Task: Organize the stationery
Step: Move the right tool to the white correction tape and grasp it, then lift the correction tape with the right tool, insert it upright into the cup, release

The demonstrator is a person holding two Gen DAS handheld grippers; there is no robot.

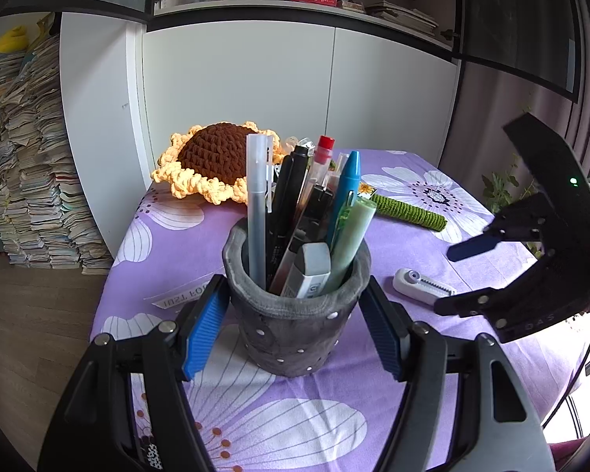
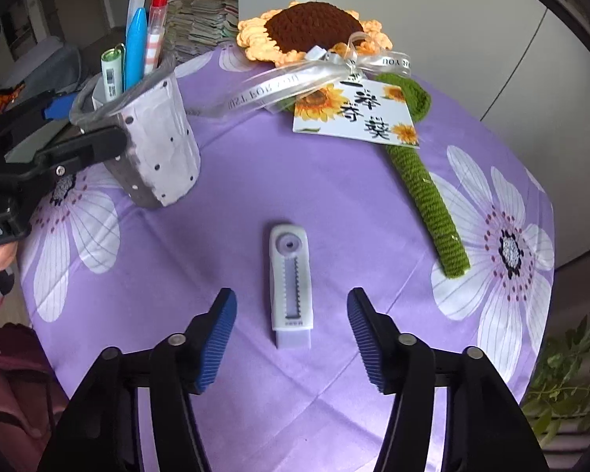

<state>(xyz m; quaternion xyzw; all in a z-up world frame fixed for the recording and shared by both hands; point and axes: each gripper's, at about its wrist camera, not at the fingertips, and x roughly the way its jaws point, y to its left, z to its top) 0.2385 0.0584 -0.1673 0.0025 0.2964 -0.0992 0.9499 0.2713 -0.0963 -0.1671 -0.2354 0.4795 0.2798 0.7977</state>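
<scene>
The grey pen cup (image 1: pixel 295 314) is clamped by the left gripper (image 1: pixel 295 326) at nine o'clock, while the white eraser (image 2: pixel 291 283) is straddled, untouched, by the wide-open right gripper (image 2: pixel 291 338).

At the surface's far edge we see a crocheted sunflower (image 2: pixel 314 27), its green stem (image 2: pixel 432 192) running toward the right edge, a ribbon (image 2: pixel 287 78) and sunflower card (image 2: pixel 358 114) tied on. The purple floral tablecloth (image 2: pixel 255 181) covers the surface; paper stacks (image 1: pixel 31 181) stand on the floor.
</scene>
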